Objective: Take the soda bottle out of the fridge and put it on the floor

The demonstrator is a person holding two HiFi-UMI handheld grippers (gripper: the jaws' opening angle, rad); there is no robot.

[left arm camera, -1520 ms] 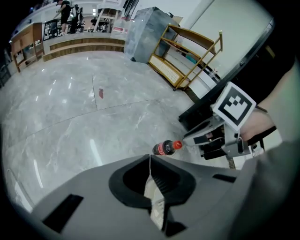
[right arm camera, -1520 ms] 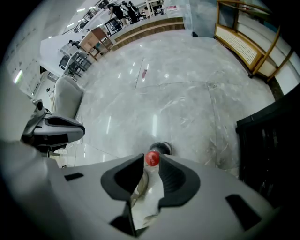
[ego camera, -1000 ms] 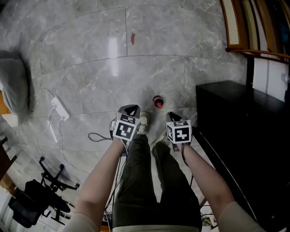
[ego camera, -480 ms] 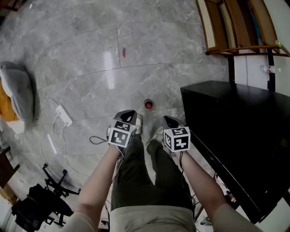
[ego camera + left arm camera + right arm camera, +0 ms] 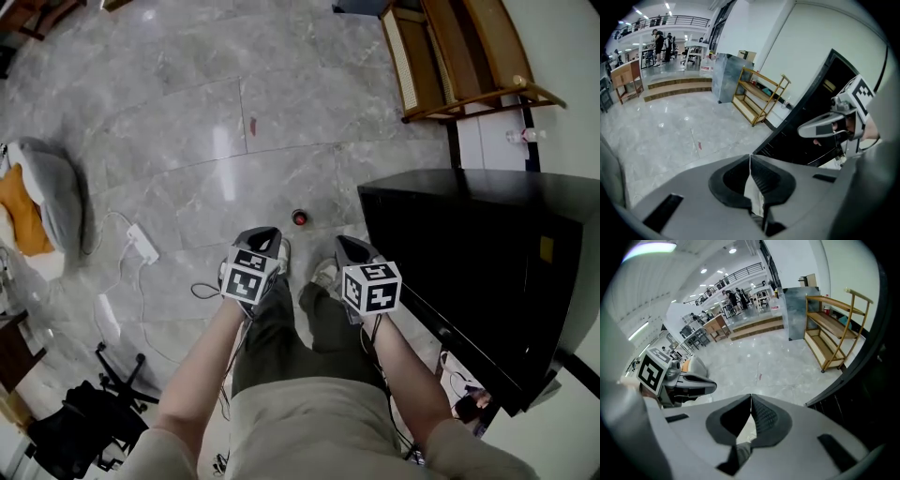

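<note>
The soda bottle [image 5: 299, 217] stands upright on the grey marble floor, and from above only its red cap and dark body show. It is just ahead of the person's feet and left of the black fridge [image 5: 469, 272]. Both grippers are held at waist height above the legs, well clear of the bottle. My left gripper [image 5: 265, 234] is shut with nothing between its jaws, which meet at the tips in the left gripper view [image 5: 750, 159]. My right gripper [image 5: 349, 246] is likewise shut and empty in the right gripper view [image 5: 751, 401].
A wooden shelf rack [image 5: 450, 56] stands beyond the fridge. A white power strip [image 5: 141, 244] with cables lies on the floor at left, near a grey and orange cushion [image 5: 47, 202]. A black chair base [image 5: 84, 422] is at the lower left.
The head view has risen and pulled back, so the bottle looks smaller and farther off. More of the fridge and shelf rack shows. Both grippers stay side by side above the legs.
</note>
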